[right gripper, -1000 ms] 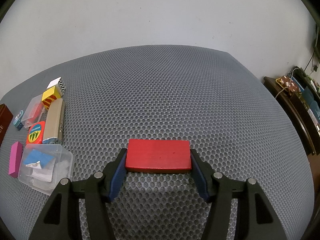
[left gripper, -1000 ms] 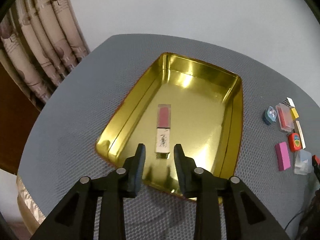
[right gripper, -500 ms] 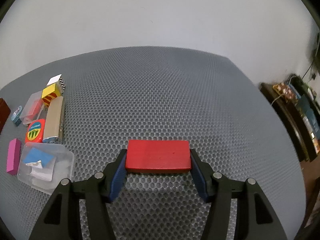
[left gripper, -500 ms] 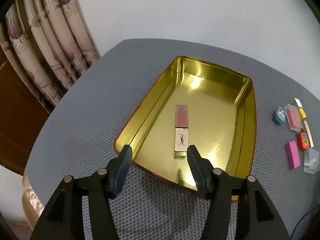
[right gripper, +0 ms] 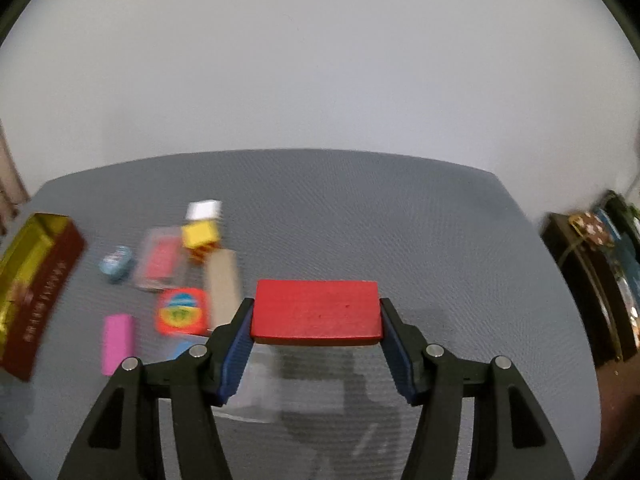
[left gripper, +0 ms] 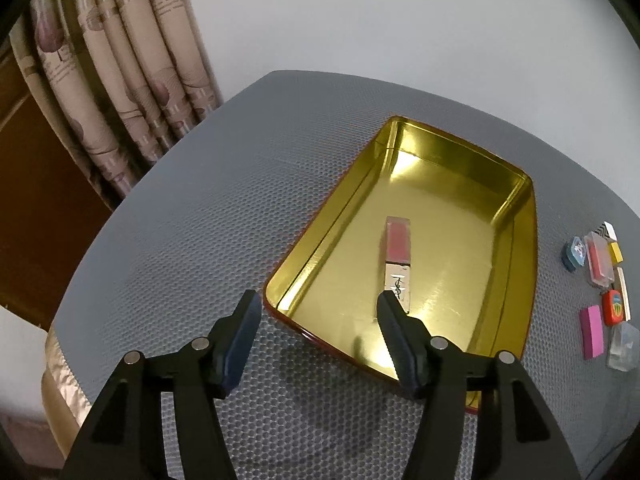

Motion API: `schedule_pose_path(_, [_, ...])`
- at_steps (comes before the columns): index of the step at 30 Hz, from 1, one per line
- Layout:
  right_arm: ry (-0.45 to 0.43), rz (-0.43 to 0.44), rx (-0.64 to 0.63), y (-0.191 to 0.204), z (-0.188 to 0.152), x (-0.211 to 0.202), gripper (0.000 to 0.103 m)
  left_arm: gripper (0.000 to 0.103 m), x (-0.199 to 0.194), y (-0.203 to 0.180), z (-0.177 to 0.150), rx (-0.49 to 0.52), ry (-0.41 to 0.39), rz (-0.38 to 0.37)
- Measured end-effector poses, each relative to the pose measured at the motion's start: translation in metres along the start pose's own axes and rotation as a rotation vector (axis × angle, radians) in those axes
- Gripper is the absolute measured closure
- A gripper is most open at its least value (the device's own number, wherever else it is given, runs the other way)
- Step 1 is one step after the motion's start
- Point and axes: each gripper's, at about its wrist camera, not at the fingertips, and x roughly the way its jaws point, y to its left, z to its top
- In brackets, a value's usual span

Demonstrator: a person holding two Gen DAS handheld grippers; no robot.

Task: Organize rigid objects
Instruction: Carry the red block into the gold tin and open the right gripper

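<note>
**Red block clamped in the right gripper, lip gloss lying in the gold tin**

We see the red block (right gripper: 316,310) pinched at both short ends by the right gripper (right gripper: 316,320), lifted clear of the grey mesh table (right gripper: 400,220) with its shadow below. To its left, blurred, sit the other small objects: a pink block (right gripper: 117,342), an orange-red tape measure (right gripper: 183,311), a tan bar (right gripper: 222,280), a yellow cube (right gripper: 199,235), a clear case with a red insert (right gripper: 162,258) and a small blue piece (right gripper: 116,263).

In the left wrist view, we find the lip gloss tube (left gripper: 397,260) lying flat on the floor of the gold tin (left gripper: 516,264). The left gripper (left gripper: 318,312) hangs over the tin's near rim; its jaws have just been opening and now stand apart with nothing between them, the right finger's tip overlapping the tube's cap end in view. A patterned curtain (left gripper: 120,80) hangs beyond the table's left edge.
</note>
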Motion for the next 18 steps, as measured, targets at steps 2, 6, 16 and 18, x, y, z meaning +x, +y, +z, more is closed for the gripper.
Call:
schedule_pose_path(2, [0.002, 0.042, -0.020, 0.018, 0.004, -0.004, 0.042, 0.045, 0.000, 0.001, -0.001, -0.003, -0.002, 0.007])
schedule_pose_path(6, [0.004, 0.131, -0.074, 0.066, 0.003, -0.020, 0.042, 0.045, 0.002, 0.004, 0.001, -0.010, -0.003, 0.007])
schedule_pose_path(16, [0.017, 0.346, -0.204, 0.186, 0.004, -0.036, 0.042, 0.045, -0.006, 0.024, 0.012, -0.067, -0.009, 0.035])
schedule_pose_path(18, [0.023, 0.371, -0.229, 0.205, 0.003, -0.037, 0.042, 0.044, -0.005, 0.030, 0.014, -0.082, -0.003, 0.038])
